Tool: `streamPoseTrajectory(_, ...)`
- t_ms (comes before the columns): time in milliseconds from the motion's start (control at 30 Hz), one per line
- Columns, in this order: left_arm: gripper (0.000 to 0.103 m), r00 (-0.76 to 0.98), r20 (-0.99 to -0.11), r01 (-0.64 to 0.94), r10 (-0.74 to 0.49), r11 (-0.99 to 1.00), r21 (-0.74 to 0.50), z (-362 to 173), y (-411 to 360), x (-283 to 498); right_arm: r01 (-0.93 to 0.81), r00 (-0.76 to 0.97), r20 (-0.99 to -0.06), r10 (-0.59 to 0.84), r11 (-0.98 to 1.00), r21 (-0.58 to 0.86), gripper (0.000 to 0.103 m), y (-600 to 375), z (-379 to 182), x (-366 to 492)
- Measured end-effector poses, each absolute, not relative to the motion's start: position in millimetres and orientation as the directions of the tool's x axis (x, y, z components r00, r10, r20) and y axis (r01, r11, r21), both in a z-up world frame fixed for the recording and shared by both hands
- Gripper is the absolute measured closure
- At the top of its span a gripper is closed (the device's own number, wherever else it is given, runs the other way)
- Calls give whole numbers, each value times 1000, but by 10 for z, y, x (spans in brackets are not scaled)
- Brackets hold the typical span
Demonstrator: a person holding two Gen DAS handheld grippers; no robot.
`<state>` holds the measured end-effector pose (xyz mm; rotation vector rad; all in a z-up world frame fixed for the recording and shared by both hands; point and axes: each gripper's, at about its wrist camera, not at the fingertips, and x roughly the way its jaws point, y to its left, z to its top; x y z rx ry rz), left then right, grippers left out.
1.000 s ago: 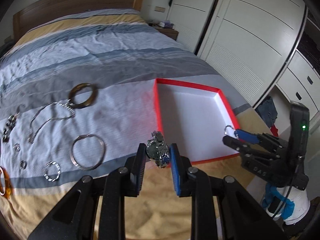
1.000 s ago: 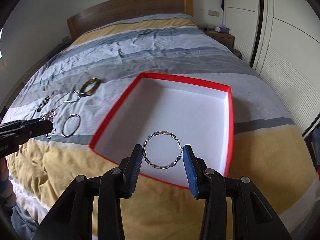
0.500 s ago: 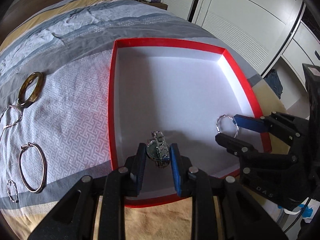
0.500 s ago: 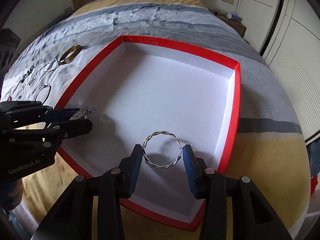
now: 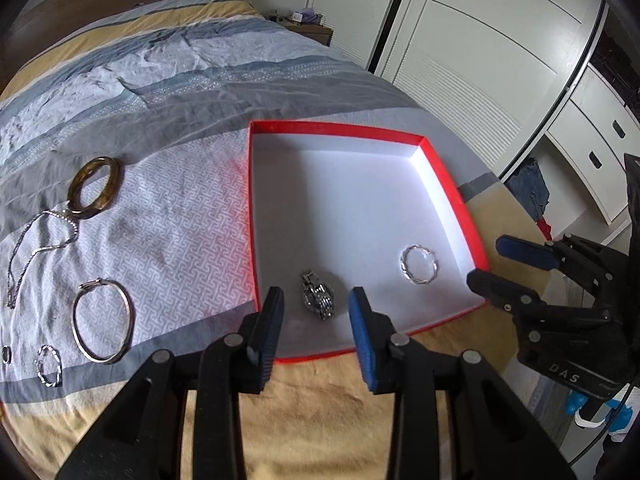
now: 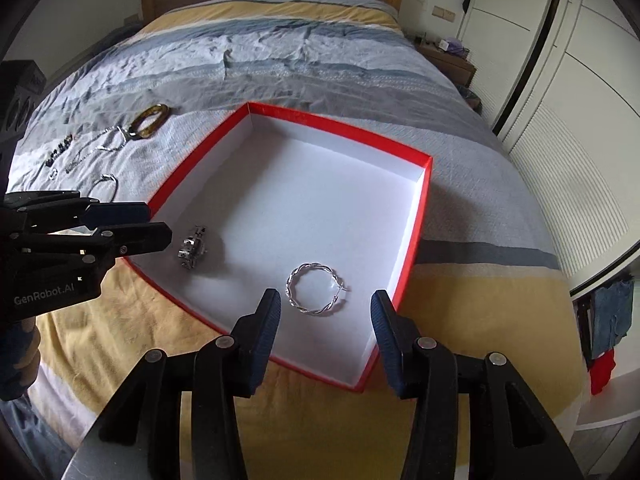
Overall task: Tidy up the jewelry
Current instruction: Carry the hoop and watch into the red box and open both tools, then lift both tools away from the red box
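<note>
A red box with a white floor [image 5: 252, 200] lies on the bed. On that floor near the front lies a silver watch [image 5: 318, 295], just ahead of my left gripper [image 5: 316, 304], whose jaws are opening with both pads clear of it. To its right a twisted silver hoop [image 5: 404, 266] lies flat on the floor. My right gripper [image 6: 325, 300] hovers over the box's near edge, jaws opening, and the hoop [image 6: 314, 312] touches neither pad. The right wrist view has the left gripper [image 6: 160, 224] beside the watch [image 6: 192, 246] at the box's [image 6: 412, 240] left edge.
Left of the box, on the striped bedspread, lie a brown bangle [image 5: 94, 186], a silver chain [image 5: 40, 236], a large silver hoop [image 5: 128, 312] and a small twisted ring [image 5: 48, 366]. White wardrobe doors [image 5: 480, 60] stand to the right of the bed.
The left gripper let go of the watch and the right let go of the twisted hoop. Both pieces now lie on the box floor, and both grippers have drawn back from the box.
</note>
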<state>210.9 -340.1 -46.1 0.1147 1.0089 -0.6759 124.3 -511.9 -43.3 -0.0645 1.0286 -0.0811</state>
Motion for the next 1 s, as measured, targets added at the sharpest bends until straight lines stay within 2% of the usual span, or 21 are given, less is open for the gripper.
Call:
streamPoseTrajectory(167, 71, 407, -793, 546, -454, 816, -187, -119, -2925, 1841, 35, 576, -816, -53, 999, -40, 56, -4844, 3, 916)
streamPoseTrajectory(567, 71, 565, -793, 317, -227, 947, -46, 259, -893, 1305, -116, 657, -739, 150, 988, 98, 56, -3467, 466, 482)
streamPoseTrajectory(900, 66, 604, -792, 101, -84, 995, -28, 68, 474, 1349, -187, 633, -739, 231, 972, 144, 56, -2525, 226, 810)
streamPoseTrajectory(1000, 66, 590, -805, 47, -67, 998, -49, -127, 723, 1537, -201, 611, -755, 238, 969, 143, 49, -2300, 4, 1009)
